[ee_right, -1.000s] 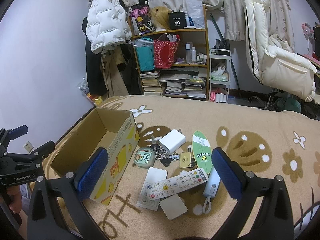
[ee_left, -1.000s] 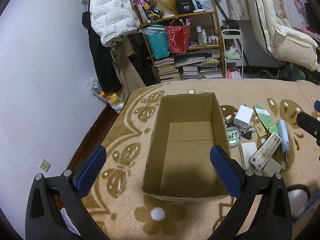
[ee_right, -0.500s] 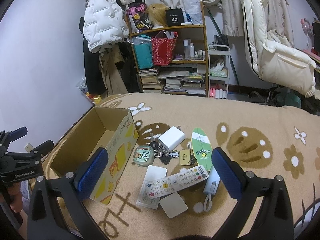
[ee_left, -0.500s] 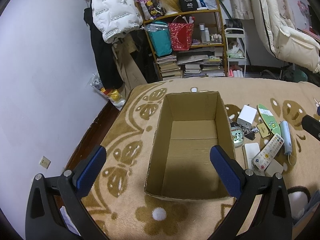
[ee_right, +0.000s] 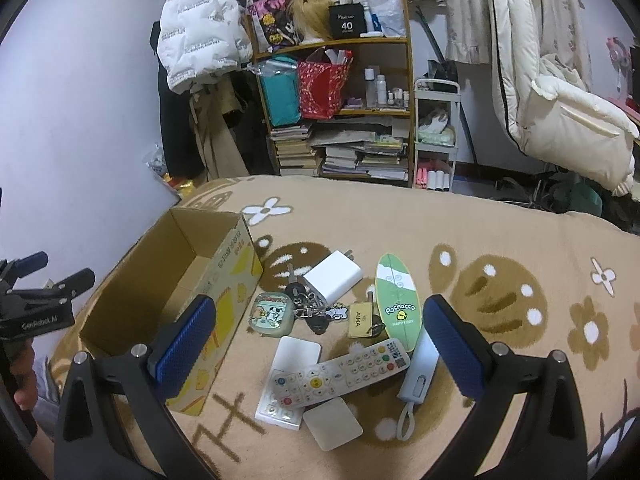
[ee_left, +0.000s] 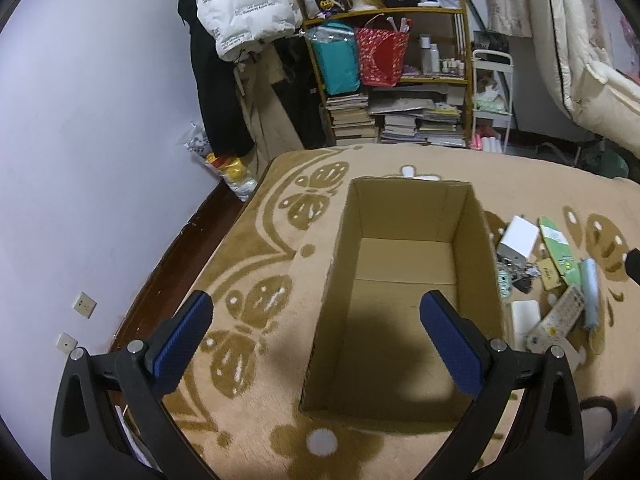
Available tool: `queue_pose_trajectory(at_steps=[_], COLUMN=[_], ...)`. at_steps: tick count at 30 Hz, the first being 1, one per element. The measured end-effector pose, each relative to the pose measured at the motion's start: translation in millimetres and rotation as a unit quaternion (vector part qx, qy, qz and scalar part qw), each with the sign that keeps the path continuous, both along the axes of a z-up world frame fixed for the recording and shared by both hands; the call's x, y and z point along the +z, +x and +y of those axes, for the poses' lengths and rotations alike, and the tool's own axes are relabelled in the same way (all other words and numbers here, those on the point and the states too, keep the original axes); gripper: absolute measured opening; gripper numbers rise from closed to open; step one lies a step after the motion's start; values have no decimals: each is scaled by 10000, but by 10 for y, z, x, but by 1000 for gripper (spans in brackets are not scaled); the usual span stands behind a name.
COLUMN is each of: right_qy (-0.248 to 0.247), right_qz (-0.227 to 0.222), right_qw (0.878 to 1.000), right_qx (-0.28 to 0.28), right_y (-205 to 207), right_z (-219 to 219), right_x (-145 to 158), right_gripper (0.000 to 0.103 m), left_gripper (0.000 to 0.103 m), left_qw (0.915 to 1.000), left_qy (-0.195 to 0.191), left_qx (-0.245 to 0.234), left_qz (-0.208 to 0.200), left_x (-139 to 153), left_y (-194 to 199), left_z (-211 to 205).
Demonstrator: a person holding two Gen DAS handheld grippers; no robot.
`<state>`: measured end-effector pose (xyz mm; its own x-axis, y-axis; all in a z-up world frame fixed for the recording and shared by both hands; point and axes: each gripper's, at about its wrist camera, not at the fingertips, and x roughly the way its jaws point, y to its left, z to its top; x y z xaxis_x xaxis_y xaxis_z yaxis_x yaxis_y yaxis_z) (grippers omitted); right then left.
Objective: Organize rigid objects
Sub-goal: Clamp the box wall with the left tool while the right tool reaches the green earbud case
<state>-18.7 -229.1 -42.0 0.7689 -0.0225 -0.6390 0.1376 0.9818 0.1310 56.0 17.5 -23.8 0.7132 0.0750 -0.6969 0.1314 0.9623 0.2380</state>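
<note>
The cardboard box (ee_left: pixel 404 300) is sitting open-topped on the patterned blanket (ee_left: pixel 280 280), and its interior is holding nothing visible; a shadow is darkening the near part of its floor. In the right wrist view the box (ee_right: pixel 172 304) is lying to the left of a cluster of small rigid items. Just beside the box's right wall, an earbud case with a cartoon print (ee_right: pixel 270 314) is resting next to a bunch of keys with charms (ee_right: pixel 308 308); the keys are overlapping and hard to separate. Farther from the box, a white charger (ee_right: pixel 332 278) is lying beside a green surfboard-shaped item (ee_right: pixel 399 306) and a gold tag (ee_right: pixel 361 319). Nearer the camera, a white remote (ee_right: pixel 340 374) is lying across a flat white slab (ee_right: pixel 290 382), covering part of it; a square white pad (ee_right: pixel 333 423) is touching the slab's near corner. A pale blue stick with a loop (ee_right: pixel 416 380) is partly hidden behind the right gripper's finger.

The left gripper (ee_left: pixel 316 332) is hanging over the box's near left area, jaws spread wide and gripping nothing. The right gripper (ee_right: pixel 320 344) is hovering above the cluster, farther from the box, jaws likewise spread and empty. At the left edge of the right wrist view, a hand (ee_right: pixel 22 376) on the left gripper's handle is being cut off by the frame.
</note>
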Motion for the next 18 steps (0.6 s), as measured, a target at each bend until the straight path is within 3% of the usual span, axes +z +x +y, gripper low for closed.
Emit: queue_pose_trajectory(at_steps=[18], right_qy=[149], right_qz=[572], right_qw=[9967], right_qx=[554], right_y=[813], right_z=[128], right_x=[-425], right_gripper=[103], left_gripper=[102], left_qw=[9986], left_qy=[79], left_qx=[221], left_qz=[472], left_x=[-281], left_y=[470], left_z=[84])
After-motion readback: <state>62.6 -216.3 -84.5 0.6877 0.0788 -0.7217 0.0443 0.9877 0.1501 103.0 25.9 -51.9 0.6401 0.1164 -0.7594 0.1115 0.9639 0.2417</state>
